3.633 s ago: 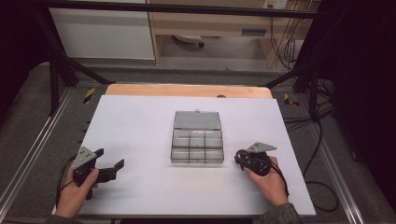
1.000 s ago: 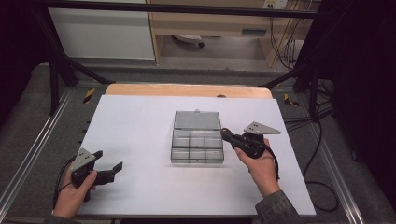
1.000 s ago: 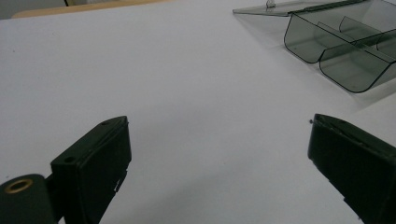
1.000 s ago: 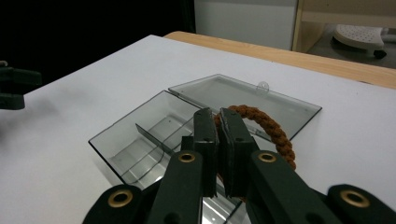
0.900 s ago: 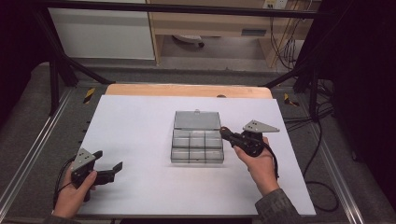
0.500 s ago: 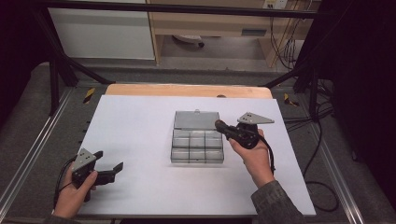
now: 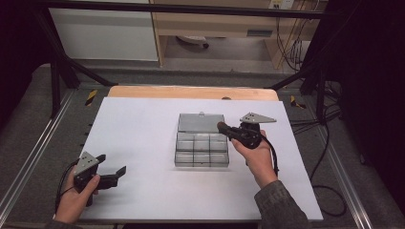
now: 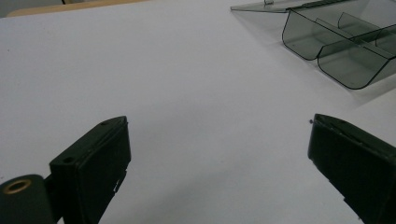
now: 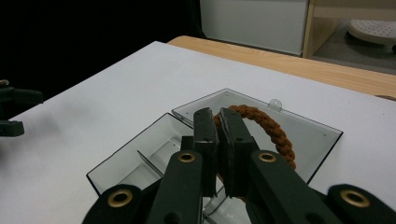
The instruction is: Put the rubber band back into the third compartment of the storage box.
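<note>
Brown braided cord, looped into a ring point(image 9: 261, 128), is pinched between the closed jaws of the right gripper point(image 9: 219, 122). In the right gripper view the ring hangs just above a clear smoky plastic organizer box point(image 9: 154, 156), which sits open on a white table point(image 7: 143, 138). The loop hangs beyond the jaws, on the gripper's far side, over the box's flat open lid point(image 9: 308, 133). The divided compartments lie nearer, under and to the left of the jaws. The ring has no long axis; its flat face looks tilted rather than level, though how much is hard to judge.

In the high view the right gripper point(image 7: 224, 128) reaches in from the right to the box's right edge, where lid and compartments meet. The box point(image 7: 201, 151) runs longer from near to far with the lid open, its lid point(image 7: 200, 122) at the far end. The right hand is at the box.

The left gripper point(image 7: 114, 172) rests at the near left of the table, well apart from the box, jaws spread wide with nothing between them.
</note>
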